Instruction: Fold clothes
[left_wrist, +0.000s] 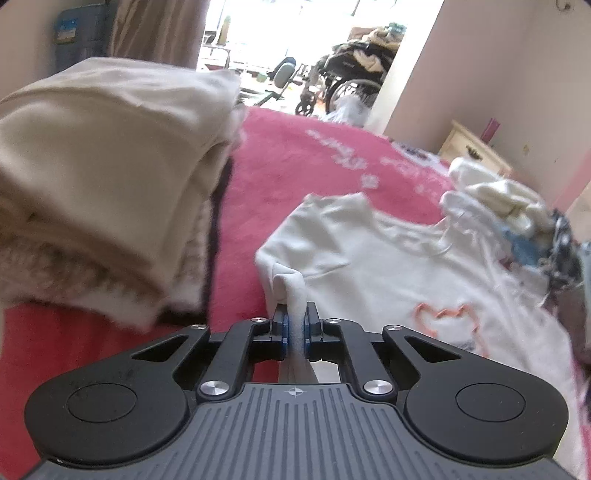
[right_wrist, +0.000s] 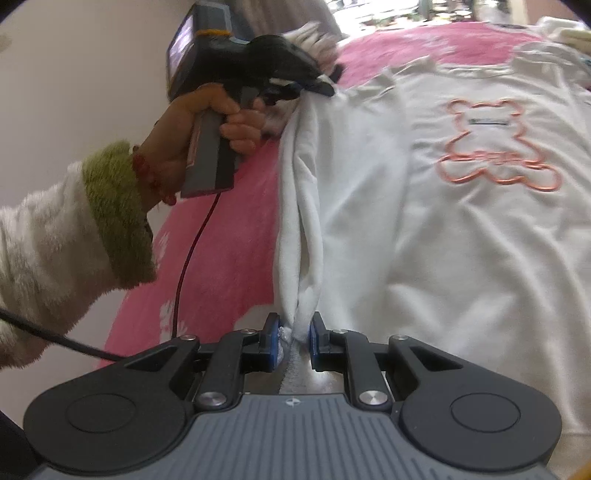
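Broadly, a pink blanket (left_wrist: 295, 166) with pale printed marks covers the bed and fills the ground of both views. On it lies a white sweatshirt (right_wrist: 424, 240), spread mostly flat, its front bearing an orange outline of a bear (right_wrist: 495, 144). In the left wrist view a stack of folded beige clothes (left_wrist: 103, 177) rises at the near left, just beside the sweatshirt's edge, and a loose heap of pale and patterned garments (left_wrist: 517, 214) sits at the far right. Beyond the bed, a bright doorway shows a wheelchair (left_wrist: 343, 85) piled with clothing, and a cream bedside cabinet (left_wrist: 476, 147) stands against the right wall.

One long edge of the sweatshirt is gathered into a raised ridge that runs between the two grippers. The left gripper (right_wrist: 325, 88), seen in the right wrist view at the far end of this ridge, is held by a hand (right_wrist: 207, 125) emerging from a fleecy white sleeve with a green cuff (right_wrist: 114, 210); a dark cable (right_wrist: 188, 266) hangs from its handle. Its fingers are pressed together on a fold of the white fabric, as the left wrist view confirms at close range (left_wrist: 295, 332). The right gripper (right_wrist: 294, 343) pinches the near end of the same ridge, its blue pads (right_wrist: 274, 345) narrowly spaced with bunched cloth between them.
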